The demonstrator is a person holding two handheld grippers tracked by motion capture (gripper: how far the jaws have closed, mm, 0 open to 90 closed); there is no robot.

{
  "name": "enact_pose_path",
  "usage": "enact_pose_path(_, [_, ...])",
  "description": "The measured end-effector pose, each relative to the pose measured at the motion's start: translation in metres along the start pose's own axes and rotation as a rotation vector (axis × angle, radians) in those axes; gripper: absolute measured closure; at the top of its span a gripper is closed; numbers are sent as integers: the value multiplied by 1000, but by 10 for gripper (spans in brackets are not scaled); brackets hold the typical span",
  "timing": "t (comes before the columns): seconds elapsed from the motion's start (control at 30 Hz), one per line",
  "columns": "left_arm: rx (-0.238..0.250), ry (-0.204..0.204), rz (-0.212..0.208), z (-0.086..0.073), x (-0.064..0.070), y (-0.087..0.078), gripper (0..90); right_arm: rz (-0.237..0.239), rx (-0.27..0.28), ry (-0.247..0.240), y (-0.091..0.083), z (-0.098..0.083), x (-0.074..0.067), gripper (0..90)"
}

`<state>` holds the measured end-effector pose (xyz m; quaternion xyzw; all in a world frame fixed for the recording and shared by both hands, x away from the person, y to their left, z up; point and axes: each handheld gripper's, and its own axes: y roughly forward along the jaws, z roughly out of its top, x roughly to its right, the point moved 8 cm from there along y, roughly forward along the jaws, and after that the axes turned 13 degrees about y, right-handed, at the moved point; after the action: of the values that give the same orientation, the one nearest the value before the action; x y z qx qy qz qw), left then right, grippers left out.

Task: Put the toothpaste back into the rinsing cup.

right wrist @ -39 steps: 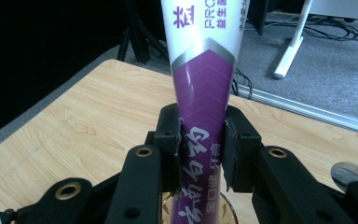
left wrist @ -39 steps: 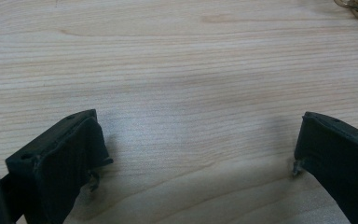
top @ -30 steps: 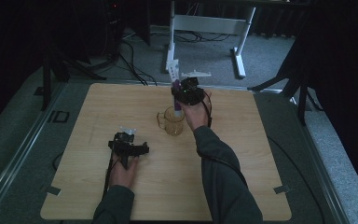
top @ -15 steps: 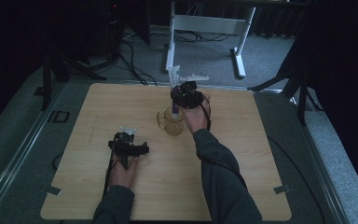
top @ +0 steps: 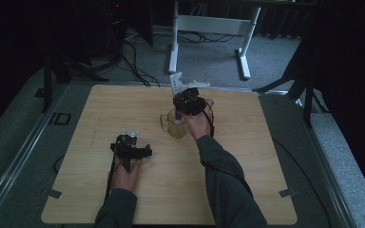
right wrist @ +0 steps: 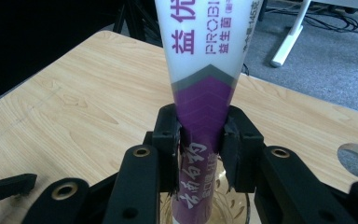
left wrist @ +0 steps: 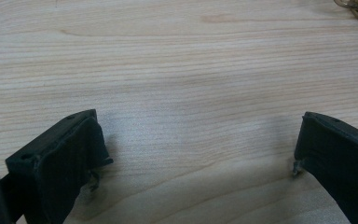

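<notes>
The right gripper point(right wrist: 200, 140), clamping a purple-and-white tube point(right wrist: 205, 70), has lowered its end into the glass mug point(top: 175, 124); the left gripper point(left wrist: 200, 144) rests wide open.

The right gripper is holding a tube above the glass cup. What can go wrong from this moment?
1. The right gripper pinches the tube at its narrow purple part; the squeeze might force paste out.
2. The glass cup is free on the table, the open left gripper apart from it; a sideways push by the tube might tip it.
</notes>
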<state>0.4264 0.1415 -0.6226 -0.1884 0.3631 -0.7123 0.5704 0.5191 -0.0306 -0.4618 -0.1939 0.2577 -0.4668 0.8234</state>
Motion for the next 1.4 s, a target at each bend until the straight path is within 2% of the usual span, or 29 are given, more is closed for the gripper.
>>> enact_pose_path(0.37, [1, 0, 1, 0, 0, 0, 3, -14, -32, 7, 9, -15, 6, 696])
enact_pose_path(1.17, [-1, 1, 0, 0, 0, 0, 3, -38, -138, -16, 27, -49, 13, 688])
enact_pose_path(1.27, [-1, 1, 0, 0, 0, 0, 3, -32, -135, -9, 27, -52, 14, 676])
enact_pose_path(1.4, [-1, 0, 0, 0, 0, 0, 3, -22, -129, 1, 25, -51, 14, 609])
